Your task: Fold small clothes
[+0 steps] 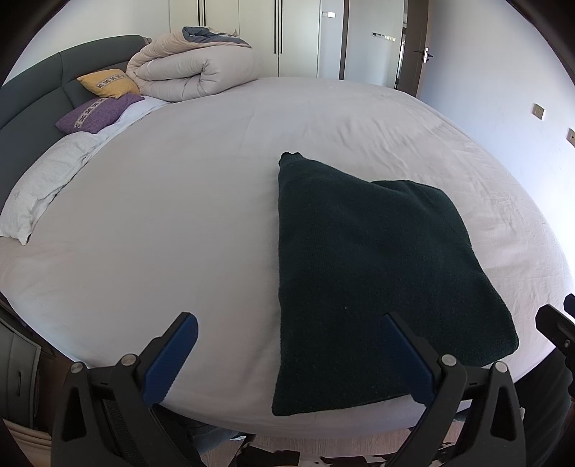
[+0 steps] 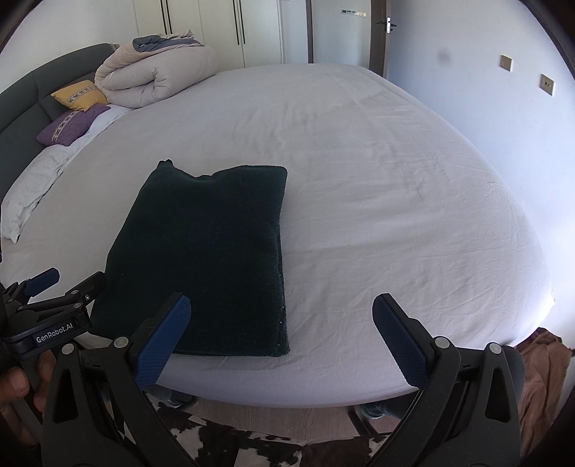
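At the far left, a dark headboard (image 1: 32, 93) runs along the side of the bed (image 1: 179, 215). Against it lie a white pillow (image 1: 39, 194), a purple cushion (image 1: 95, 113) and a yellow cushion (image 1: 107, 83), the yellow one partly resting on the purple one. Just right of them, at the far end of the bed, sits a rolled beige duvet (image 1: 187, 72), with a white wardrobe (image 1: 273, 32) behind it.

The left gripper (image 1: 291, 354) hangs over the near edge of the bed with its blue-padded fingers (image 1: 170, 359) spread wide and holding nothing. Its right finger shows in front of the near left part of a dark green folded sweater (image 1: 366, 280). Whether it touches the cloth cannot be told.

The sweater lies flat on the pale sheet near the bed's near edge, folded into a rough rectangle, with one small corner sticking up at its far left.

In the right wrist view the sweater (image 2: 208, 258) lies to the left, and the right gripper (image 2: 282, 341) hovers at the near edge, its fingers (image 2: 399, 337) also wide apart and empty. Its left finger overlaps the sweater's near edge in the picture; the right finger is over bare sheet. The left gripper (image 2: 68, 283) shows at the far left of this view, beside the sweater.

Further right, an open door (image 1: 417, 54) stands in the far corner, and wall switches (image 2: 526, 73) sit on the right wall.
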The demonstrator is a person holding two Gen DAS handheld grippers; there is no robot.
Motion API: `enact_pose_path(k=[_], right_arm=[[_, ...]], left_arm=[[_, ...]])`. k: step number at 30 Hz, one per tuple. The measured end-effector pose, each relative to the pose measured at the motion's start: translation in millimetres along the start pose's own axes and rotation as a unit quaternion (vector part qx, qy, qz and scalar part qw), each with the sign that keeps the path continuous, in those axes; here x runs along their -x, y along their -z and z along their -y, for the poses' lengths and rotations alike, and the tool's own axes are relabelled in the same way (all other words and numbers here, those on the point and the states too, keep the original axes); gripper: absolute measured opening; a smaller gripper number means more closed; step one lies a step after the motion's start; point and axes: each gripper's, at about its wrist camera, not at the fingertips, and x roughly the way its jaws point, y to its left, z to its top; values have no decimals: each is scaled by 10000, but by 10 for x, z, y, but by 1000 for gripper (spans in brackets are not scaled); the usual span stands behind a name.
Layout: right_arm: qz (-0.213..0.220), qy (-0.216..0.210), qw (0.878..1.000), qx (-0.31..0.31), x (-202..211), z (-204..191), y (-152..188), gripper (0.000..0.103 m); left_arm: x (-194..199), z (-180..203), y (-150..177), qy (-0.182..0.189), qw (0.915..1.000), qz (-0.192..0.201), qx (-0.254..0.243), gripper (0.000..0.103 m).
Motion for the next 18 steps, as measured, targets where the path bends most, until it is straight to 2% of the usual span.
enact_pose_path(k=[18], right_arm=[[-9, -21, 10000, 2, 0, -47, -3, 103]], left_arm=[[0, 17, 12, -6, 10000, -10, 4, 103]])
